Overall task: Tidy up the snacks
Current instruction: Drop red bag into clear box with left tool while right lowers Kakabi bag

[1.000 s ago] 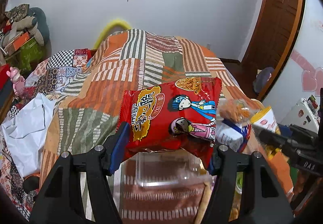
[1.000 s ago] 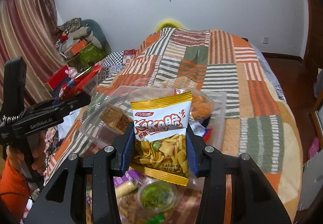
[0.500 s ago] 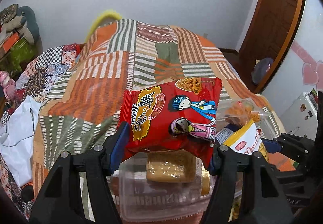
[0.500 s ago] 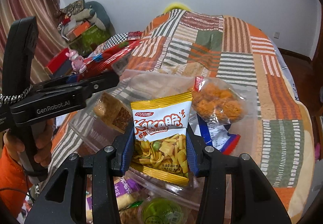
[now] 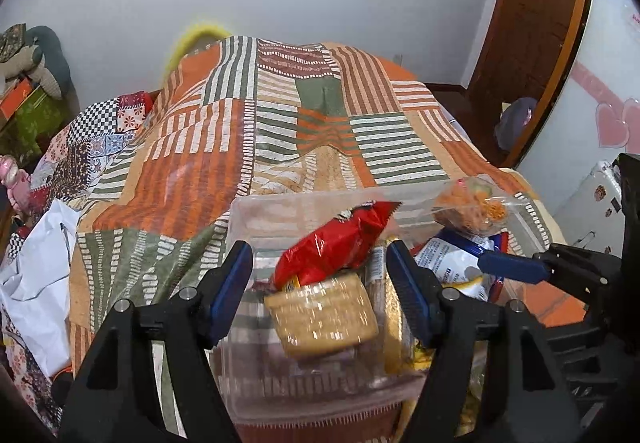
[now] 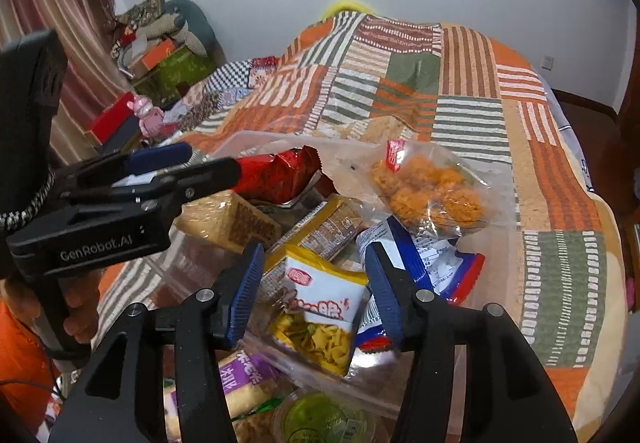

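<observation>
A clear plastic bin sits on the patchwork bed. In it lie a red snack bag, a wrapped tan cracker block, an orange puffs bag and a blue-white packet. My left gripper is open above the bin, over the red bag and the cracker block, holding nothing. My right gripper is open, with the yellow-white Kaka chip bag lying loose between its fingers in the bin. The red bag and puffs bag show there too.
The left gripper body crosses the left of the right wrist view. A purple packet and a green-lidded cup lie near the bin's front. A white bag lies at the bed's left. Boxes and toys stand far left.
Both grippers opened. The red bag dropped from the left one into the bin, and the Kaka bag slipped down out of the right one. Both grippers lowered toward the bin.
</observation>
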`<state>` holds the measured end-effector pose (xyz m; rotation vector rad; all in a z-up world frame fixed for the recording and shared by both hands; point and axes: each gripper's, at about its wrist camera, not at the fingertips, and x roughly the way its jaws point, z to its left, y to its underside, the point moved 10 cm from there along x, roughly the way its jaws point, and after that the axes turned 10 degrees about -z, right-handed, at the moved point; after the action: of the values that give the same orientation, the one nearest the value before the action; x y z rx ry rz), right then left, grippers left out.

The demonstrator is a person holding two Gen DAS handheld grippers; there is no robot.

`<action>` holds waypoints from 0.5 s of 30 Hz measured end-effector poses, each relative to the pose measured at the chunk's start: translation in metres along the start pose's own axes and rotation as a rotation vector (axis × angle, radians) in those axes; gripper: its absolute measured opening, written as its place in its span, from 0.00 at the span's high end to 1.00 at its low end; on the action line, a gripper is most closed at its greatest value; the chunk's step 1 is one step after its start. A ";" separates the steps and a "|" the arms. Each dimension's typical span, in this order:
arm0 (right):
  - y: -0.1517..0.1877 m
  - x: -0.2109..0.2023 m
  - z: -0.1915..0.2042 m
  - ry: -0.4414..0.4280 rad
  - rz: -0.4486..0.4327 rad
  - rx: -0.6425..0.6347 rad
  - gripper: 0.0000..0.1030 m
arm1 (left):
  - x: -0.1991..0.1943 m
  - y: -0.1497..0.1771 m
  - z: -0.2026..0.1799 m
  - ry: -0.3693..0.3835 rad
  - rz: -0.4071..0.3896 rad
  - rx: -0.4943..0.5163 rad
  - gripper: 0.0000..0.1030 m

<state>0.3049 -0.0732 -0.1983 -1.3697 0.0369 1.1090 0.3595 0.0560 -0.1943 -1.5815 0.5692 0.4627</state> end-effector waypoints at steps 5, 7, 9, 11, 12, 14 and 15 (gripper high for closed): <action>-0.005 -0.019 0.002 0.006 -0.032 -0.010 0.52 | -0.024 0.002 -0.002 0.007 -0.022 -0.008 0.33; -0.007 -0.028 0.003 0.009 -0.046 -0.016 0.51 | -0.035 0.003 -0.002 0.005 -0.033 -0.004 0.28; -0.009 -0.039 0.004 0.011 -0.064 -0.020 0.48 | -0.048 0.004 -0.003 0.002 -0.049 0.000 0.23; -0.011 -0.049 0.005 0.014 -0.084 -0.022 0.40 | -0.061 0.005 -0.004 -0.003 -0.065 0.007 0.20; -0.011 -0.053 0.005 0.015 -0.093 -0.025 0.38 | -0.069 0.008 -0.003 -0.009 -0.071 0.008 0.16; -0.011 -0.063 0.006 0.018 -0.113 -0.027 0.31 | -0.078 0.012 -0.001 -0.020 -0.075 0.008 0.11; -0.010 -0.067 0.006 0.017 -0.118 -0.027 0.30 | -0.083 0.015 -0.001 -0.024 -0.075 0.009 0.10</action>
<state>0.2722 -0.1062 -0.1490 -1.3876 -0.0458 1.0022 0.2849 0.0616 -0.1558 -1.5810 0.4909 0.4217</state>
